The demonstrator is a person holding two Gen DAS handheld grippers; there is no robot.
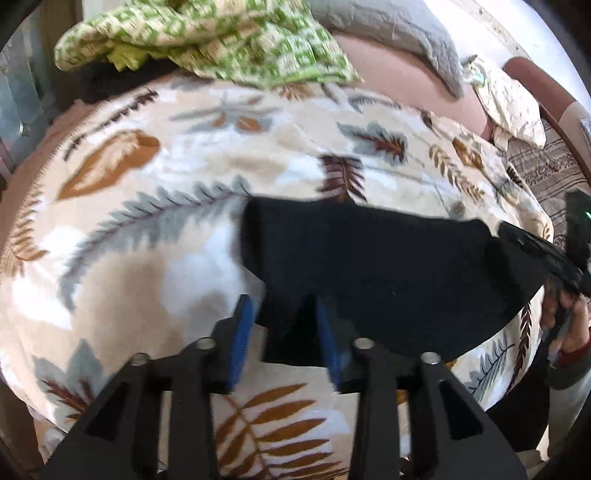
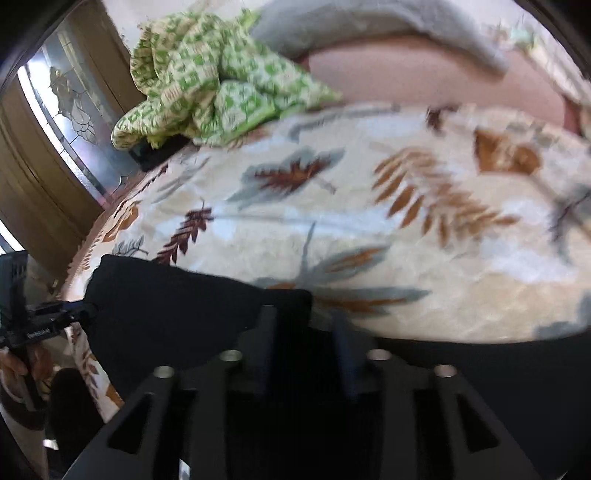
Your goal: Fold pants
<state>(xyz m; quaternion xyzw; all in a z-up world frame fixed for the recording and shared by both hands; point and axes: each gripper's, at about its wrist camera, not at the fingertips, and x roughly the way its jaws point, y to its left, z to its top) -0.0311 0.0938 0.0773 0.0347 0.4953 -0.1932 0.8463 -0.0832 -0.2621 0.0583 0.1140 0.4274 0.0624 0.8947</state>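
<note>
The black pants (image 1: 376,269) hang stretched between my two grippers above a leaf-patterned blanket (image 1: 155,206) on the bed. My left gripper (image 1: 284,325) has its blue pads (image 1: 242,332) around the pants' near left edge, with a visible gap between them. In the left wrist view the right gripper (image 1: 532,251) grips the pants' far right end. In the right wrist view my right gripper (image 2: 303,339) holds the black pants (image 2: 166,314) between its fingers, and the left gripper (image 2: 55,317) holds the other end at the left.
A green and cream checked cloth (image 1: 207,37) lies crumpled at the head of the bed, next to a grey pillow (image 1: 402,33). A leaded glass door (image 2: 70,122) stands left of the bed. A striped cushion (image 1: 546,173) lies at the right.
</note>
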